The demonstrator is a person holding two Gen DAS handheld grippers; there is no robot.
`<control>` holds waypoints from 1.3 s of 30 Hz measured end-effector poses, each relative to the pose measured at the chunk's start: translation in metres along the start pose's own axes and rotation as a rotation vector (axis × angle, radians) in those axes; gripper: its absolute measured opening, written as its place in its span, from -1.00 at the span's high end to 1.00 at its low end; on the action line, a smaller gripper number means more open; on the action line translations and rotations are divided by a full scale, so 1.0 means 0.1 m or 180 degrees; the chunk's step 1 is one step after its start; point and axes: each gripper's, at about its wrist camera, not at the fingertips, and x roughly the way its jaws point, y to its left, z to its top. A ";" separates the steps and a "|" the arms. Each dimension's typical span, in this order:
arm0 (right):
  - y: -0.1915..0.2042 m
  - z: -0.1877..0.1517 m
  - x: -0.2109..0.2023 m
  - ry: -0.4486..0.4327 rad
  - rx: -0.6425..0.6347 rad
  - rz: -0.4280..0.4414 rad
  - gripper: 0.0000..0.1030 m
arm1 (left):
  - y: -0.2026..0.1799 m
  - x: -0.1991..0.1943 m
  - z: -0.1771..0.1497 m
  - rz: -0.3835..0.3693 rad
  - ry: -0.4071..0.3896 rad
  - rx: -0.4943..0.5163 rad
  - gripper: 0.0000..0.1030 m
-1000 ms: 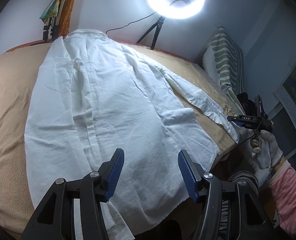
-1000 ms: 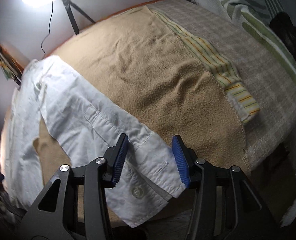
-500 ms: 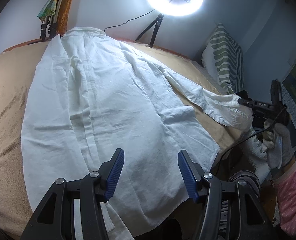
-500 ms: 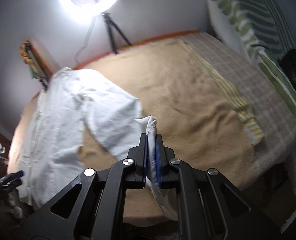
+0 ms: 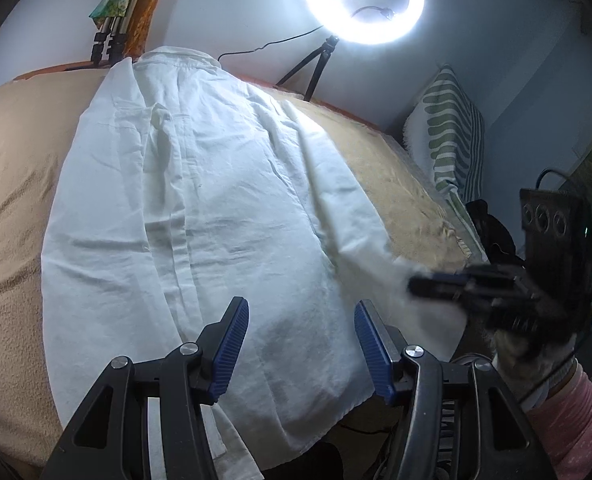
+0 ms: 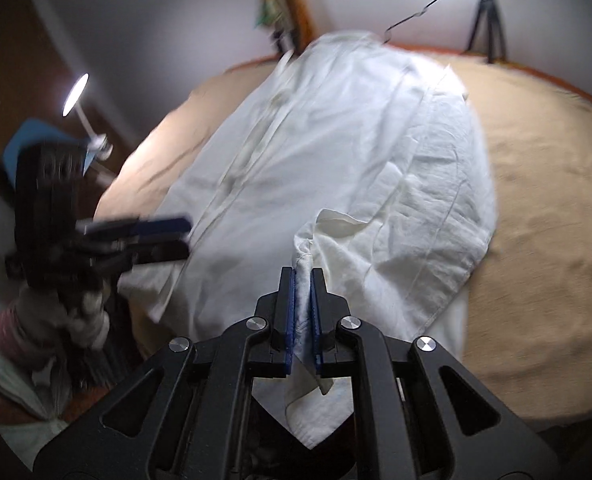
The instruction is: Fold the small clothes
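**Soft white shirt, sleeve cuff pinched in the right gripper**

The white shirt (image 5: pixel 200 216) lies spread buttons-up on the tan bedspread (image 5: pixel 12 184), collar toward the far wall and hem hanging just over the near edge. Its right-hand sleeve (image 6: pixel 427 184) is doubled in over the body, with the cuff end clamped in the right gripper (image 6: pixel 303 316); both blue pads are closed flat on the cloth and a tail of fabric droops below them. The left gripper (image 5: pixel 301 344) hovers over the hem with its 2 fingers spread wide and nothing between them.

By its look, the fabric is thin, light and limp (creases everywhere, and it drapes wherever unsupported), so it should follow a pull easily but sag and bunch if lifted by 1 point alone. Likely not slippery on the fuzzy bedspread, which should help hold the body in place while the sleeve is laid across. Good holds seem to be the stiffer, layered parts: cuff, hem edge, shoulder seam or collar. A pinch in mid-panel would probably just gather wrinkles. The free gripper could take the hem corner or side seam.
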 end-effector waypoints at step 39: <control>-1.54 2.18 1.09 0.0454 0.0581 -0.0835 0.14 | -0.42 0.78 -0.17 -0.0390 0.0473 0.0215 0.97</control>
